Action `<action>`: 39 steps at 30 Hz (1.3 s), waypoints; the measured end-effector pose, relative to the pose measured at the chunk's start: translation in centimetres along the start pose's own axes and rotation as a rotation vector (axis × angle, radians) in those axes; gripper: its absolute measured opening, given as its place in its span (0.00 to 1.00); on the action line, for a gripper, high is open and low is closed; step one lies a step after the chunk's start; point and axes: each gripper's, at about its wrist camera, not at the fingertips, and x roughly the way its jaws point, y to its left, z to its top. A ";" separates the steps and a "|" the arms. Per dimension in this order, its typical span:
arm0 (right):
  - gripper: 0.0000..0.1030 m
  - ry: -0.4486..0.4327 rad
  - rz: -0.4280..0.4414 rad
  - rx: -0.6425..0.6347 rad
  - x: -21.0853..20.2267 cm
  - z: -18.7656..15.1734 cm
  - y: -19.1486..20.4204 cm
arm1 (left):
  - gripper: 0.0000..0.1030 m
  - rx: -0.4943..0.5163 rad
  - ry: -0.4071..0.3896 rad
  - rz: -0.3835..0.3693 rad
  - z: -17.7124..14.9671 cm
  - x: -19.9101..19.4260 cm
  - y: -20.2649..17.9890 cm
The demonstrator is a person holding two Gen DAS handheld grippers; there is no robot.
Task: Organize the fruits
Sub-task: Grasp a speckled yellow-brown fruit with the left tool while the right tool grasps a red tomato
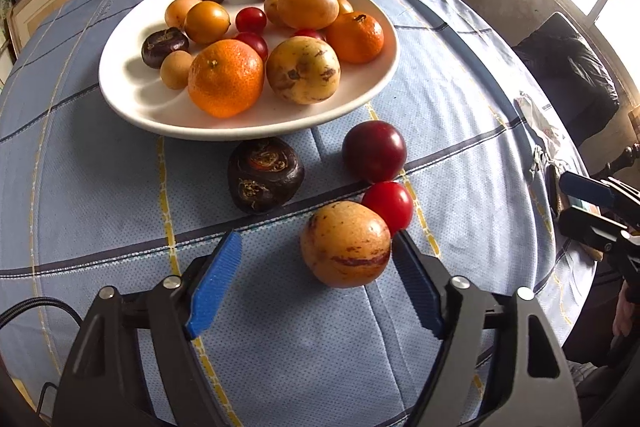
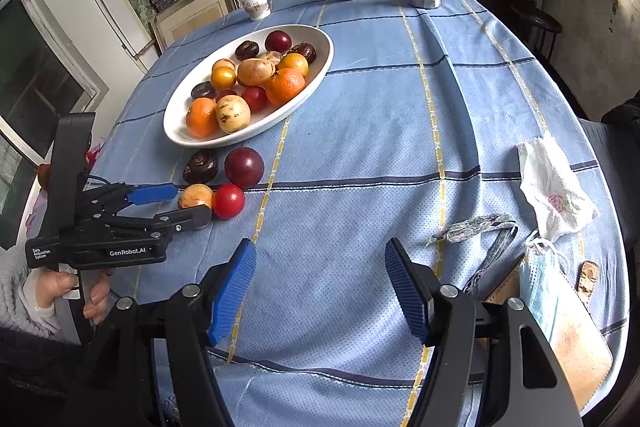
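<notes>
left gripper [image 1: 318,247] low over the blue checked tablecloth [image 1: 460,75], blue fingers spread wide, a yellow speckled fruit [image 1: 345,243] sitting between them and just beside the right-hand pad, not gripped. touching that fruit is a red cherry tomato [image 1: 390,205], with a dark plum [image 1: 374,151] just behind it and a water chestnut [image 1: 264,174] near the rim of the white plate [image 1: 132,95], which holds tangerines, more plums, tomatoes and chestnuts. right gripper [image 2: 320,277] hovers well apart over bare cloth, fingers spread, holding nothing.
</notes>
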 end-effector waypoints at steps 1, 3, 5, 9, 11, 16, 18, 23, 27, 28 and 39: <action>0.66 0.001 0.000 0.000 0.0 0.0 0.0 | 0.68 -0.002 0.005 -0.008 0.0 0.1 0.0; 0.66 0.002 -0.002 0.002 0.0 0.0 -0.1 | 0.62 -0.002 0.013 -0.023 0.0 0.3 0.0; 0.66 0.004 -0.003 0.003 0.0 0.0 -0.1 | 0.61 -0.001 0.018 -0.039 0.0 0.5 -0.1; 0.66 0.007 -0.004 0.005 0.1 -0.1 -0.1 | 0.49 0.000 0.013 -0.075 -0.1 0.6 -0.1; 0.66 0.007 -0.003 0.004 0.1 -0.1 -0.1 | 0.43 0.008 0.012 -0.085 -0.1 0.5 -0.4; 0.66 0.015 0.016 -0.023 0.9 0.2 0.9 | 0.43 0.004 0.004 -0.061 -0.5 -0.1 0.0; 0.66 0.027 0.034 -0.045 1.6 0.6 1.8 | 0.43 -0.003 -0.007 -0.037 -0.8 -0.7 0.6; 0.66 0.069 0.070 -0.128 4.0 1.7 4.5 | 0.43 -0.056 -0.019 0.026 -2.3 -2.3 3.1; 0.65 0.095 0.110 -0.190 6.3 2.9 6.7 | 0.43 -0.119 -0.023 0.067 -3.5 -3.3 5.5; 0.61 0.100 0.115 -0.206 6.9 3.2 7.2 | 0.43 -0.130 -0.023 0.075 -3.8 -3.5 5.9; 0.43 0.181 0.148 -0.230 10.4 4.0 8.6 | 0.43 -0.205 -0.017 0.129 -5.7 -4.4 8.1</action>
